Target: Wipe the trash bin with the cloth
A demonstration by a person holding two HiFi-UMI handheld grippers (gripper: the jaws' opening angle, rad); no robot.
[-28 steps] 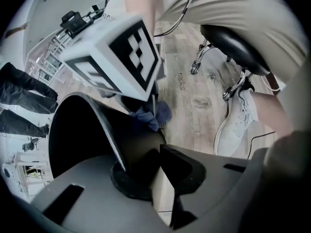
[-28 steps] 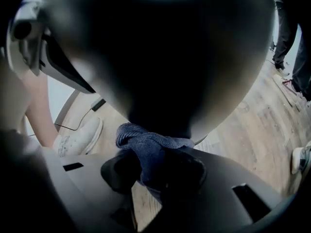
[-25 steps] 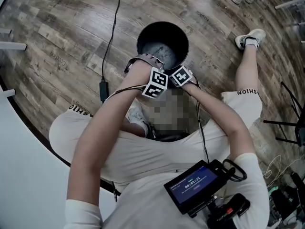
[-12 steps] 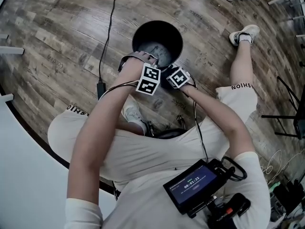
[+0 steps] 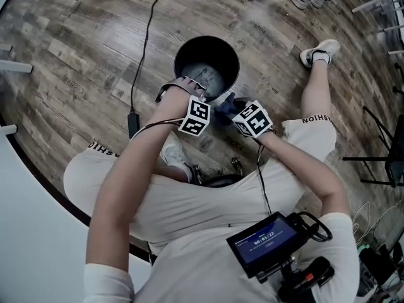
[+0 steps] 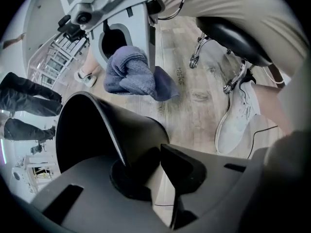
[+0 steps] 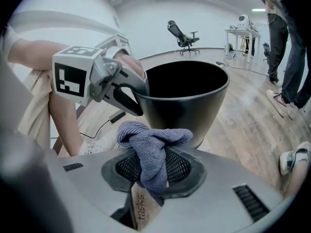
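My left gripper (image 6: 153, 171): fingers just closing, pinching trash bin (image 6: 136, 130) rim. My right gripper (image 7: 154, 171): fingers pinching blue cloth (image 7: 151, 147), bin just beyond fingertips.

Near rim of the trash bin (image 5: 183, 52) behind the left claw (image 5: 192, 87), cloth (image 5: 226, 101) mostly beneath the right claw (image 5: 235, 111)

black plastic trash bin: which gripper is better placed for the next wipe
Right. The right gripper is clamped on the crumpled blue-grey cloth just outside the black plastic trash bin. The left gripper, whose jaws have just been closing, pinches the bin's rim, likely steadying it.
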